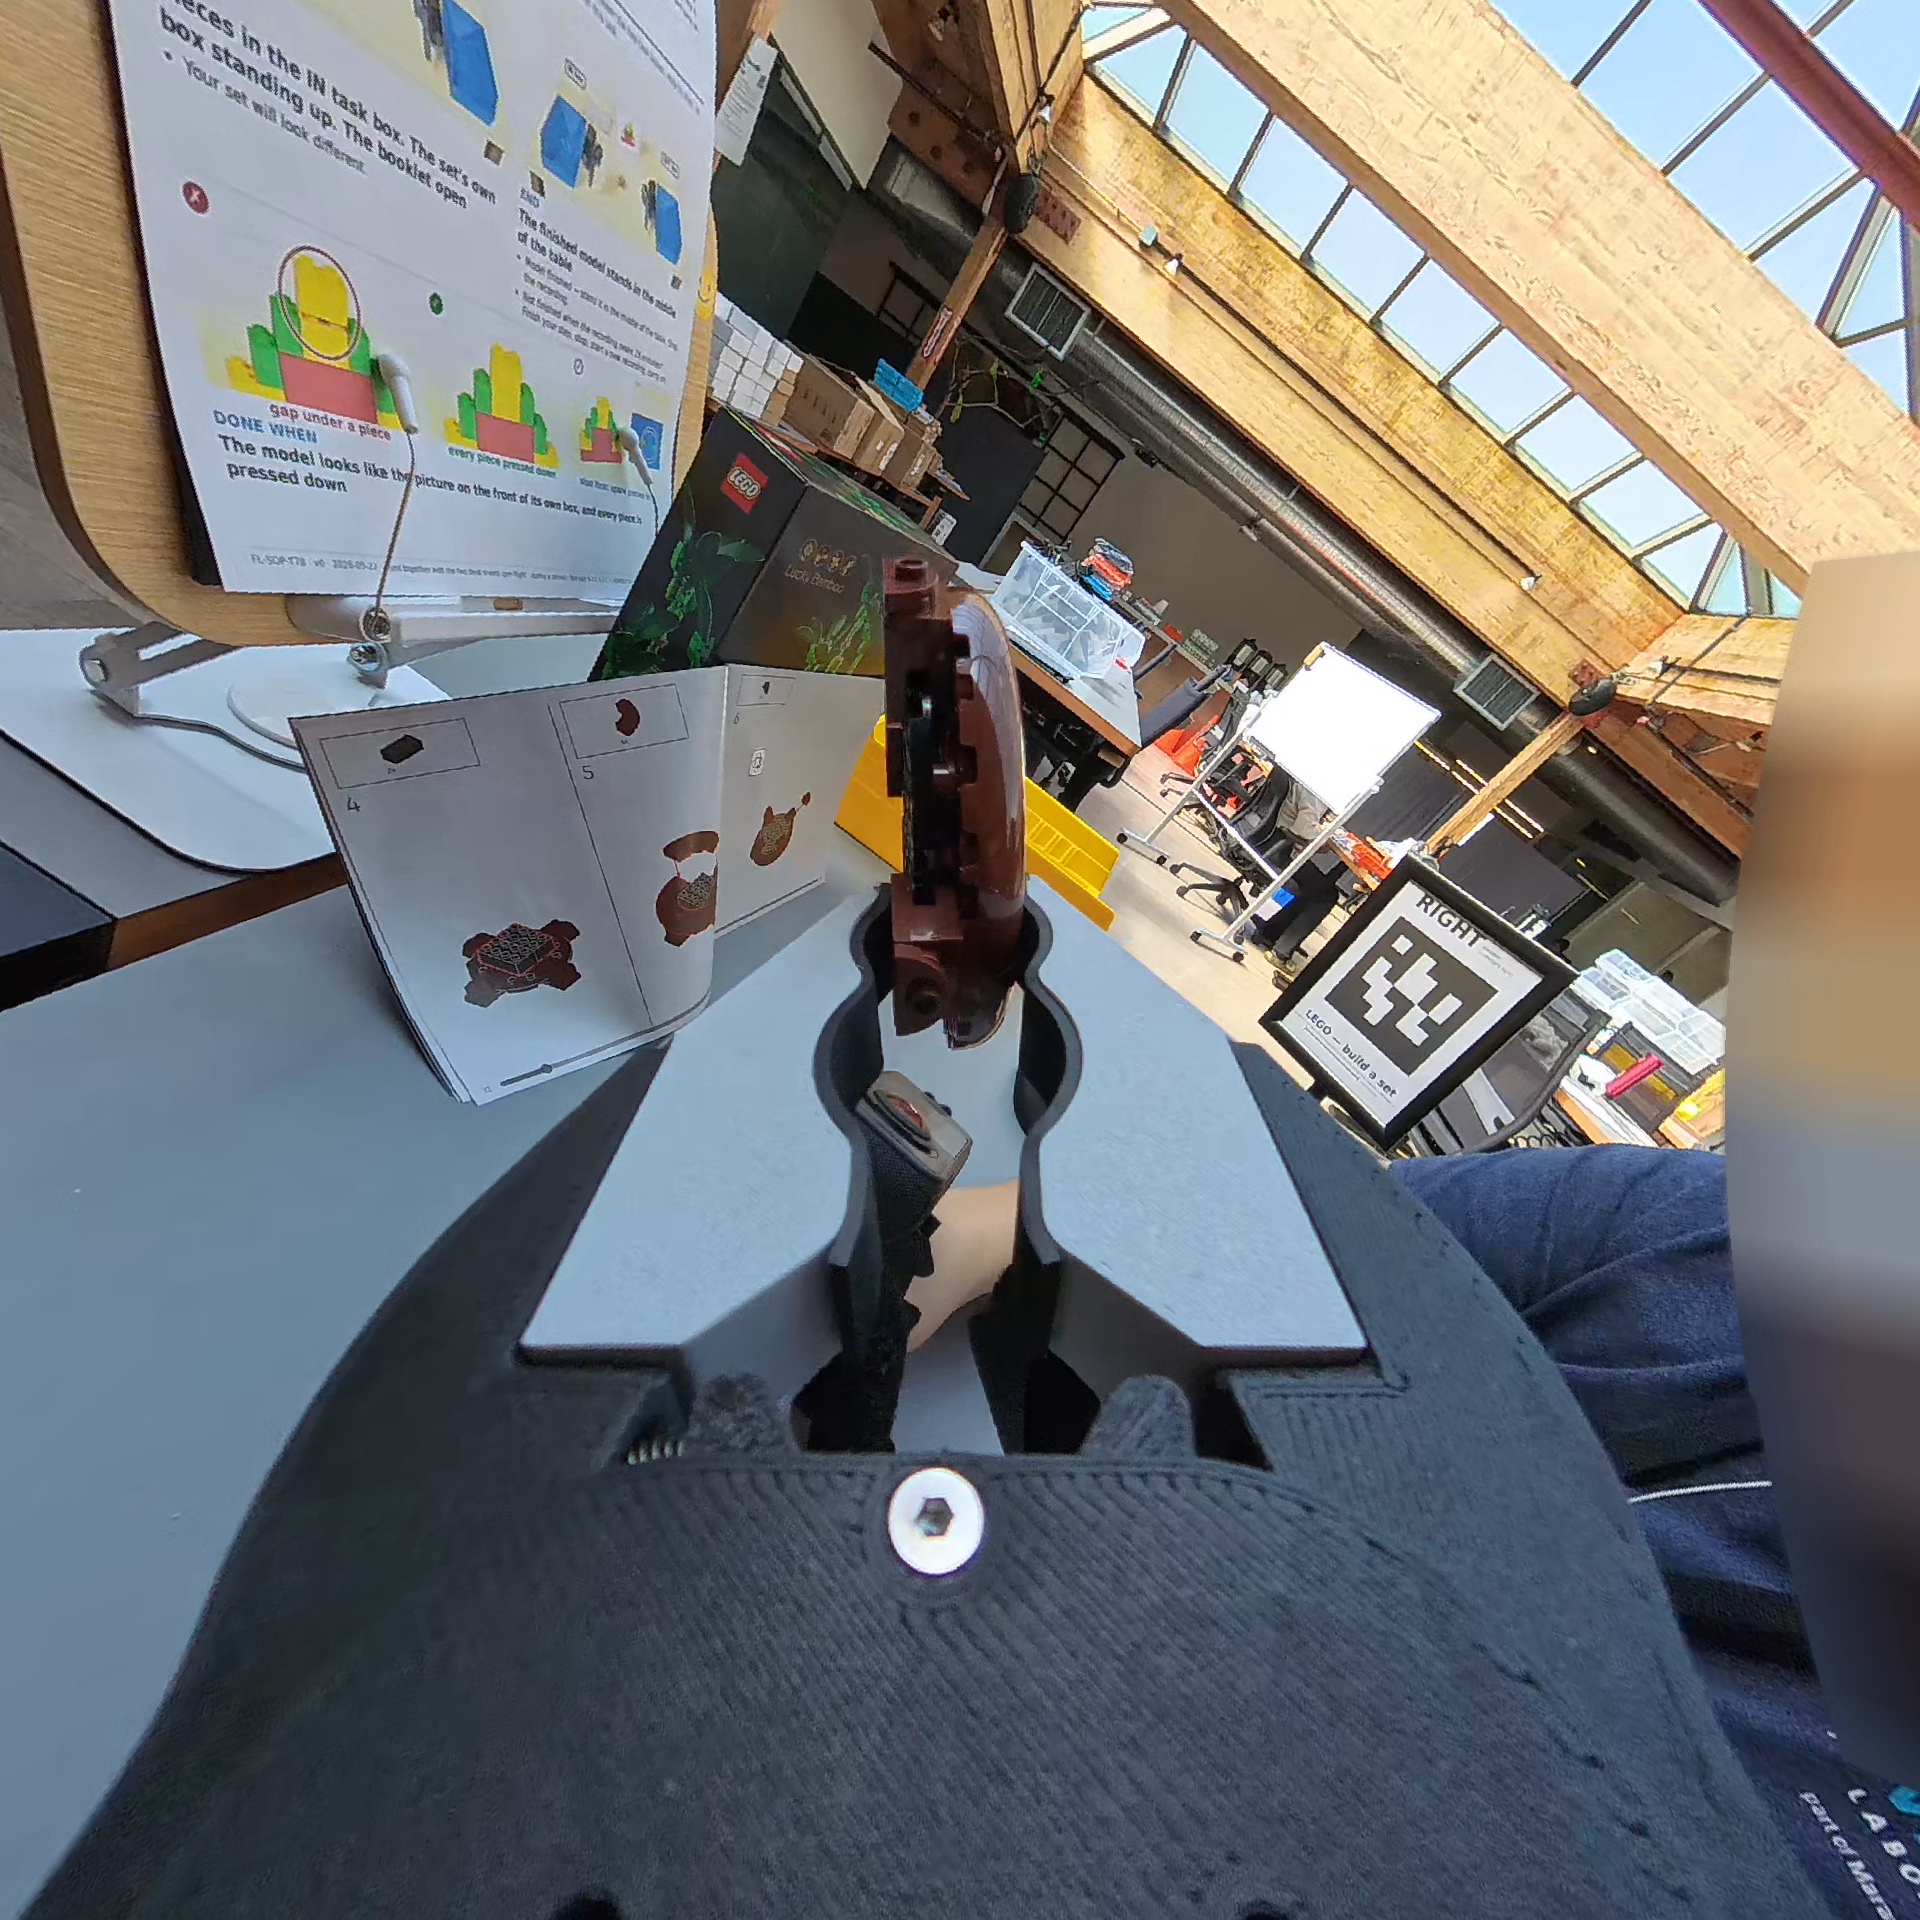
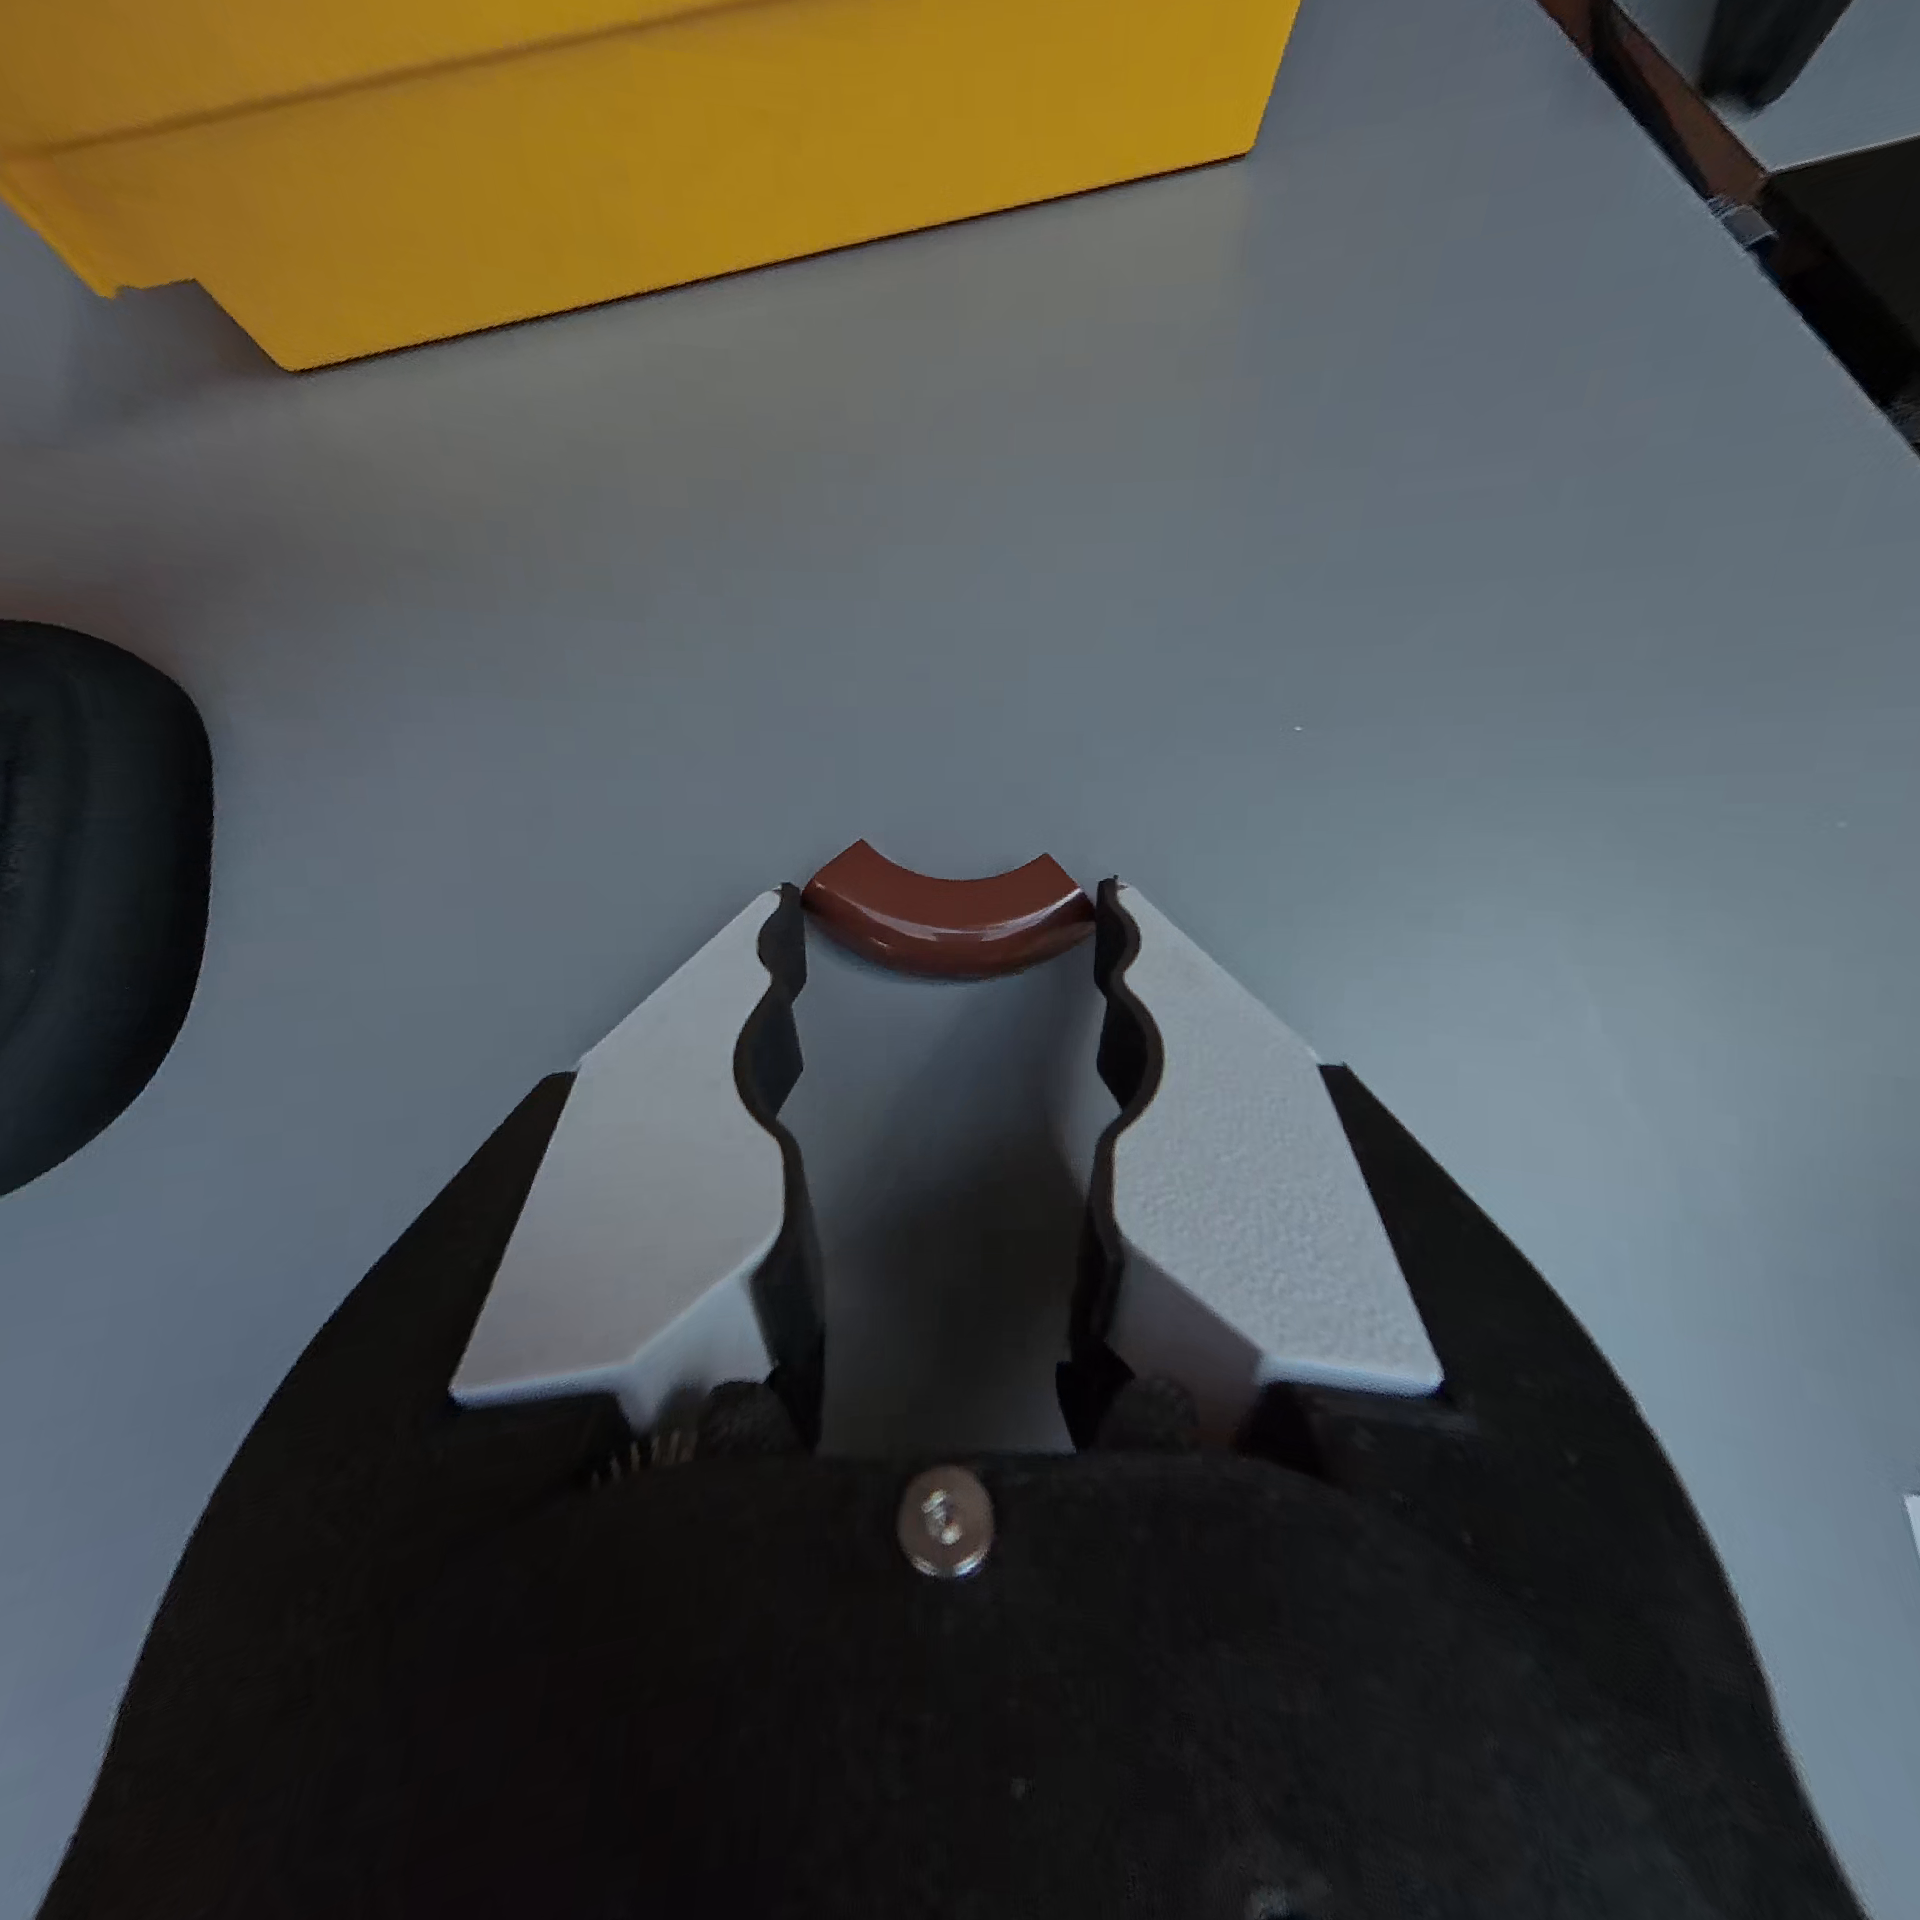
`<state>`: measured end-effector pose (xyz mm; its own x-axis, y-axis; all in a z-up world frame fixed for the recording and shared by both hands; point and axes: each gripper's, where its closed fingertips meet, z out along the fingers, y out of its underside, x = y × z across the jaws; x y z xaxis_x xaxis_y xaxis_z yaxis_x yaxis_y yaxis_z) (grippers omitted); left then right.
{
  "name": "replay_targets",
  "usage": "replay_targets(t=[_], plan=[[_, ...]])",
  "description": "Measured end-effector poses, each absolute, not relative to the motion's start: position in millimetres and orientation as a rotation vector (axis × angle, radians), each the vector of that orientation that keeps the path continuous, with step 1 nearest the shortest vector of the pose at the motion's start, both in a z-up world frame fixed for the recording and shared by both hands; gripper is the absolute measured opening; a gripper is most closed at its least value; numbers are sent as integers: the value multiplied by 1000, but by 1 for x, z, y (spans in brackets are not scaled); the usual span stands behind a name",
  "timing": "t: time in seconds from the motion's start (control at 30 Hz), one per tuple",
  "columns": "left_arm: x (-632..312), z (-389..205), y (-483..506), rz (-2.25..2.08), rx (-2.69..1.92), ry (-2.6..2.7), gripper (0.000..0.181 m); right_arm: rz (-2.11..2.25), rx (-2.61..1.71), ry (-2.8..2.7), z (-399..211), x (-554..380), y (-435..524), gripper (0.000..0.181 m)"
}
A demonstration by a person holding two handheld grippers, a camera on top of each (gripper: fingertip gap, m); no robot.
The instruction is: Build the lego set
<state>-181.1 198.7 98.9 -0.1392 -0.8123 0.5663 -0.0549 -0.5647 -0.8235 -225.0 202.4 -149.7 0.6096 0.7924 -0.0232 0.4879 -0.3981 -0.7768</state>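
My left gripper (image 1: 948,940) is shut on a dark brown and black Lego assembly (image 1: 951,769). It holds the round plate-like build on edge, upright, above the grey table (image 1: 208,1195). My right gripper (image 2: 948,894) points down at the table (image 2: 1039,582), and its fingertips press both ends of a curved reddish-brown Lego piece (image 2: 945,925). I cannot tell whether that piece rests on the table or is just off it. The open instruction booklet (image 1: 540,862) stands behind the left gripper.
A yellow bin (image 2: 675,187) lies ahead of the right gripper and also shows in the left wrist view (image 1: 1065,847). The dark Lego box (image 1: 769,551), an instruction sheet on a stand (image 1: 416,291) and a framed marker sign (image 1: 1413,997) stand around. A black rounded object (image 2: 83,904) lies at left. Spacing between my two grippers at the tips: around 25 centimetres.
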Motion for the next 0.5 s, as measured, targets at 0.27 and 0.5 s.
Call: replay_targets(t=[0.27,0.5], plan=[[-178,80,214,-1725,-1702,904,18,152,-1997,-848,-102,-78,210,56],[-139,58,205,-2060,-1737,811,19,86,-1602,-847,27,-74,150,56]])
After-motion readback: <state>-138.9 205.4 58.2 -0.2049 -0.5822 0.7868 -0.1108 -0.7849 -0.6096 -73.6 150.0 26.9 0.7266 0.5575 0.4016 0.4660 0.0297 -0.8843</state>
